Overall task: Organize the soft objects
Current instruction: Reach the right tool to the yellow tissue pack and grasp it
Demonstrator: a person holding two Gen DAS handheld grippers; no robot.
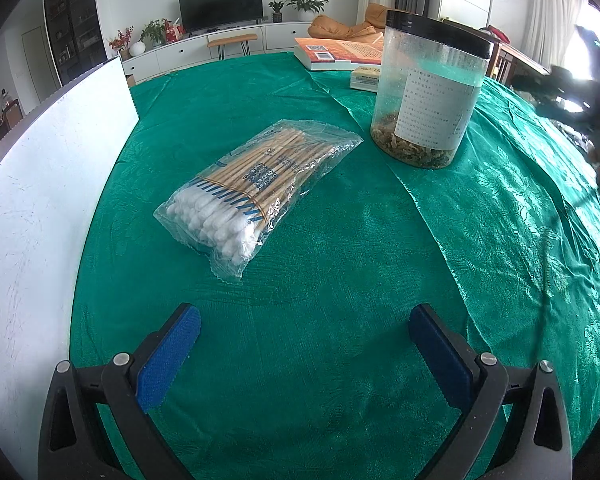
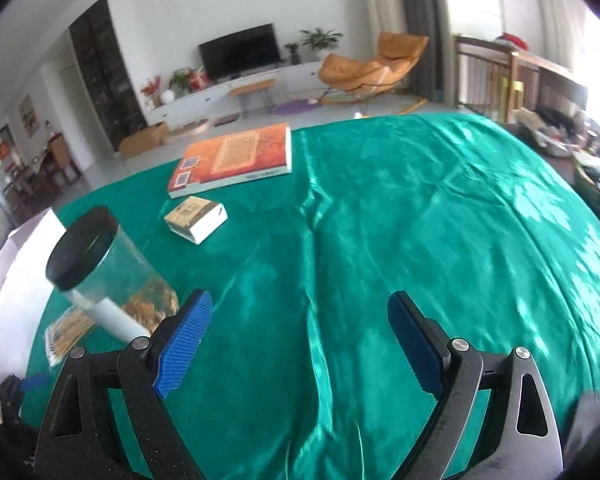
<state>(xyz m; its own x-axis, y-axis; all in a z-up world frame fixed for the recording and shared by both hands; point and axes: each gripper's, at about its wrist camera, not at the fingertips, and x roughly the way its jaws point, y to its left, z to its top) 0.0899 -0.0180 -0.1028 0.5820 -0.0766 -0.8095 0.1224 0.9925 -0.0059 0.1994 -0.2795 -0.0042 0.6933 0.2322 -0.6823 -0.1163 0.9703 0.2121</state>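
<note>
Both pairs of jaws stand wide apart with nothing between them: we see the left gripper [image 1: 304, 320] and the right gripper [image 2: 300, 314] hanging over the shiny, creased green tablecloth [image 1: 340, 340], each with ribbed blue pads [image 2: 186, 338] on black arms. Straight ahead of the left gripper, well apart from it, lies the bag of cotton swabs [image 1: 256, 188], a crinkly clear plastic sleeve of wooden sticks with white fluffy tips, flat on the cloth. Near it to the right stands a clear cylindrical jar [image 1: 428, 92] with a black lid and a paper label (its print is too small to read), holding some brownish dried matter at the bottom. Behind the jar an orange book [image 2: 236, 158] and a small box [image 2: 196, 218] lie partly hidden in the left view. A white board [image 1: 40, 208] is cut off at the left edge. In the right view the bag is mostly hidden behind the jar.
</note>
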